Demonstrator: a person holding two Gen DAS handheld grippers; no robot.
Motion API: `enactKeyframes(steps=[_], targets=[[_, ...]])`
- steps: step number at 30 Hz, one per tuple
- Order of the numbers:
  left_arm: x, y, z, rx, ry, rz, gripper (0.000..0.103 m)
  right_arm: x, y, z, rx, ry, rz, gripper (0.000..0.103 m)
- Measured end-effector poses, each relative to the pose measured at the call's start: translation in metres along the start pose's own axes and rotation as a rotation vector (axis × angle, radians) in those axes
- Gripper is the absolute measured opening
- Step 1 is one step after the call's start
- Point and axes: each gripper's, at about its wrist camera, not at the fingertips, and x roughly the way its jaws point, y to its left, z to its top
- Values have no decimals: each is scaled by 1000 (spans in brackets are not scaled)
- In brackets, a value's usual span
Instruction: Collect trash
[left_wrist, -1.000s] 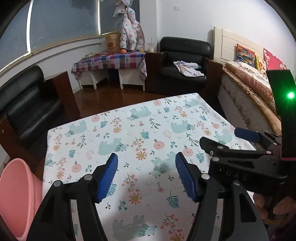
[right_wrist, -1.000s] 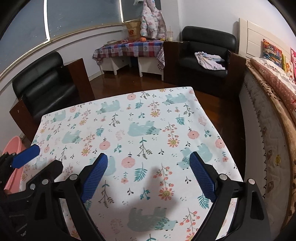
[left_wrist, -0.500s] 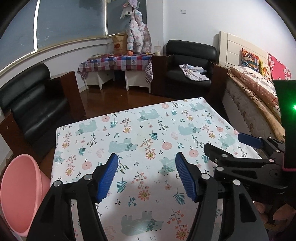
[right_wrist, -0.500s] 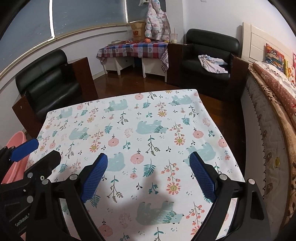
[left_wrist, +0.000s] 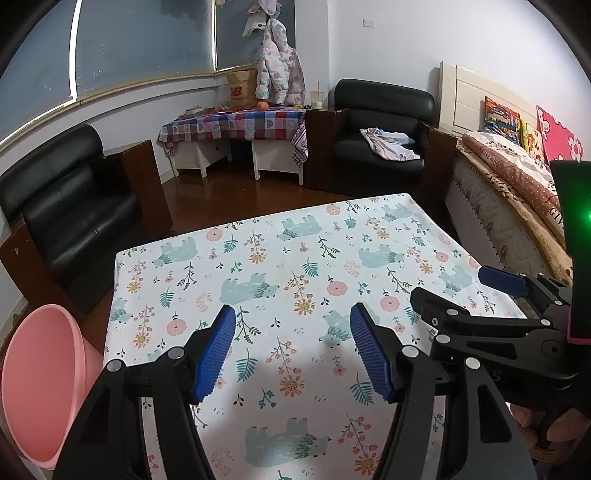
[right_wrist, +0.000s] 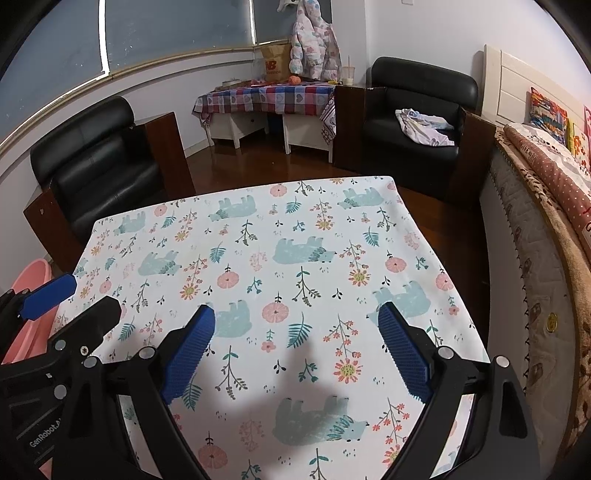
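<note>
Left wrist view shows the left gripper (left_wrist: 291, 345) tilted down over the table (left_wrist: 258, 236), its blue pads spread wide with only the bear-and-flower cloth between them and nothing in its hold. Off the table's left edge, low on the floor side, stands a pink bin (left_wrist: 40, 384), open mouth tipped toward the camera; this looks like the place where trash is meant to go. It lies to the left of this gripper, nearer to it than to the other. From the right wrist view, the right gripper (right_wrist: 297, 349) hangs at a similar downward slant above the near half of the cloth, jaws also wide apart and empty; the left tool shows at that picture's left border with the bin's pink rim (right_wrist: 26, 280) behind it. No scrap, wrapper or other piece of trash can be made out on the cloth in either view, so where the thing to be collected lies cannot be told from here. My reading is that both hands are poised side by side, and any drop into the bin would fall more naturally to the left one.
</note>
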Motion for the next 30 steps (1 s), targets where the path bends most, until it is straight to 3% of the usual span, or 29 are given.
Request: enactKeyframes(steps=[30], targets=[[8, -11, -1, 17, 11, -9, 63, 8, -9, -3, 28, 12, -40, 91]])
